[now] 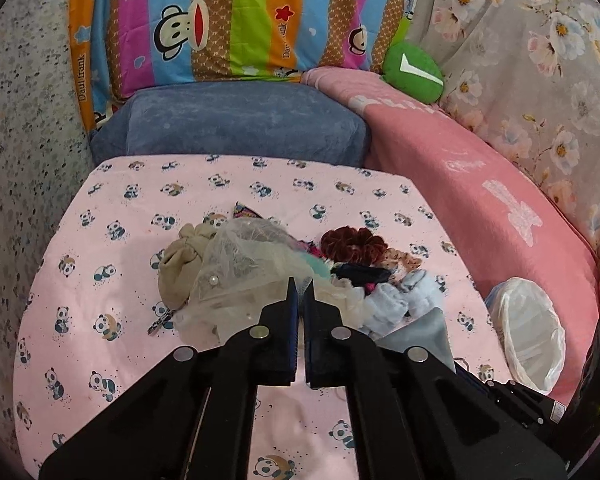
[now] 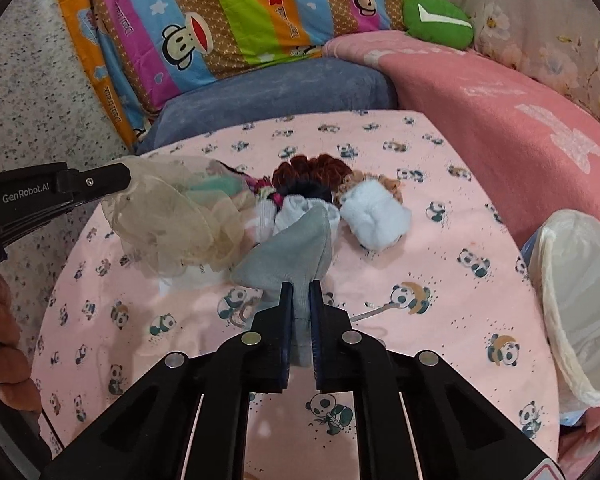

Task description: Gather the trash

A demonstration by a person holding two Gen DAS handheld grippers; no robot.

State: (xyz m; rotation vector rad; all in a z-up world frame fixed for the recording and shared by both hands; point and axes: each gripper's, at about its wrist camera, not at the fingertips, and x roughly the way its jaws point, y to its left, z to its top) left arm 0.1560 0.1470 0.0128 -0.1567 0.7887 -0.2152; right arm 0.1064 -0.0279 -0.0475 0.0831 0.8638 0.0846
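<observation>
Grey cloth [image 2: 290,252] clamped in R tongs [image 2: 301,292]; L tongs [image 1: 301,288] pinch sheer netting [image 1: 240,264].

Both wrist views look down, close, sharing the panda sheet [image 1: 100,208] (left view nearer).

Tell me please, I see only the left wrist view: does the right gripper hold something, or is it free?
Observer: It holds something. The right gripper is shut on a grey cloth, which is pinched between its fingers.
Operator: Good. And does my left gripper really have the sheer fabric?
Observer: Yes. In the right wrist view the tip of the left gripper pinches the edge of the sheer beige fabric, and the fabric hangs down from it, seemingly lifted off the panda sheet.
</observation>
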